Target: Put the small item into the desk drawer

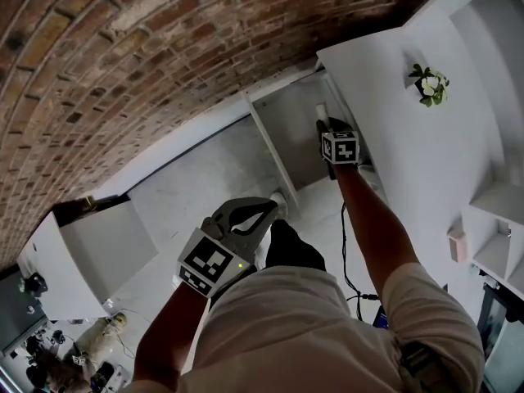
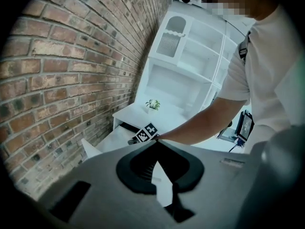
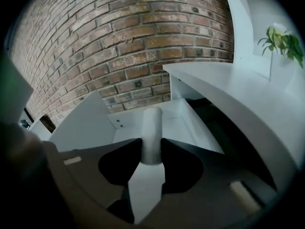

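Note:
The small item is a white cylinder point(image 3: 152, 128), and my right gripper point(image 3: 151, 146) is shut on its lower end. It points out over the open white desk drawer point(image 3: 186, 125). In the head view the right gripper point(image 1: 326, 128) reaches into the drawer point(image 1: 286, 133) below the desk top point(image 1: 409, 146), with the cylinder point(image 1: 322, 110) just ahead of its jaws. My left gripper point(image 1: 273, 206) hangs back near the person's body above the floor. Its jaw tips meet with nothing between them point(image 2: 157, 145).
A brick wall point(image 1: 123, 64) runs behind the desk. A small potted plant point(image 1: 429, 84) stands on the desk top, with white shelving point(image 1: 499, 219) further right. A white cabinet point(image 1: 90, 252) stands at the left, clutter point(image 1: 74, 350) below it. A cable point(image 1: 348, 260) crosses the floor.

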The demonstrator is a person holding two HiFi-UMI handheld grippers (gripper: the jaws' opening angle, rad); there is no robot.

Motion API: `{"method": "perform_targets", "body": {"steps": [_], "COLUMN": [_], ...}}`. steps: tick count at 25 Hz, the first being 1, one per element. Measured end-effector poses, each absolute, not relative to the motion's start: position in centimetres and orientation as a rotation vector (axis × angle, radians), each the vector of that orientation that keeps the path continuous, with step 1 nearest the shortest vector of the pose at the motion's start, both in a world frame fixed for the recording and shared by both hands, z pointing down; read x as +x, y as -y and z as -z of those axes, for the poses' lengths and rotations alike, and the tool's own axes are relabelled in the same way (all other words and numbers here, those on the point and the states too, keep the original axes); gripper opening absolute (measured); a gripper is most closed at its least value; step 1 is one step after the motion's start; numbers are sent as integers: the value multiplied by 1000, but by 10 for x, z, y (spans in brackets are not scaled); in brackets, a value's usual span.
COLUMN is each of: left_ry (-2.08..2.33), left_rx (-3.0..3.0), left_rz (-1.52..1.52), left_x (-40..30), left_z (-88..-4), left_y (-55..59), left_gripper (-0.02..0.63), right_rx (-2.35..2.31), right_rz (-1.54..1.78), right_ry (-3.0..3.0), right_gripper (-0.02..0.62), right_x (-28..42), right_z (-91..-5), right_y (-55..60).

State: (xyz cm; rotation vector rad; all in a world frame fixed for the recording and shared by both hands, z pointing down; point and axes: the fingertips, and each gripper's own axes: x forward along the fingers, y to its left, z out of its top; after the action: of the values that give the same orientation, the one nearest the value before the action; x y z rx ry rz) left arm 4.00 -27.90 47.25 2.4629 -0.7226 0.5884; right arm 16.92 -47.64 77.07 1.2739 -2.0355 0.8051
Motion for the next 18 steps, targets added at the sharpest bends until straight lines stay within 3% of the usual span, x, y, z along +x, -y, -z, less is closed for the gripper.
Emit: {"method": "perform_targets", "body": {"steps": [18], "left_ry": [647], "left_rx": [2409], "left_rz": [-605], "left_x": [50], "left_z": [-514], "left_y": [318], "left_gripper": [6], "right_rx": [1280], "right_rz": [-870], "right_ry": [1875], "right_gripper": [140], "right_x": [185], "right_z": [-859], "right_y": [504]}}
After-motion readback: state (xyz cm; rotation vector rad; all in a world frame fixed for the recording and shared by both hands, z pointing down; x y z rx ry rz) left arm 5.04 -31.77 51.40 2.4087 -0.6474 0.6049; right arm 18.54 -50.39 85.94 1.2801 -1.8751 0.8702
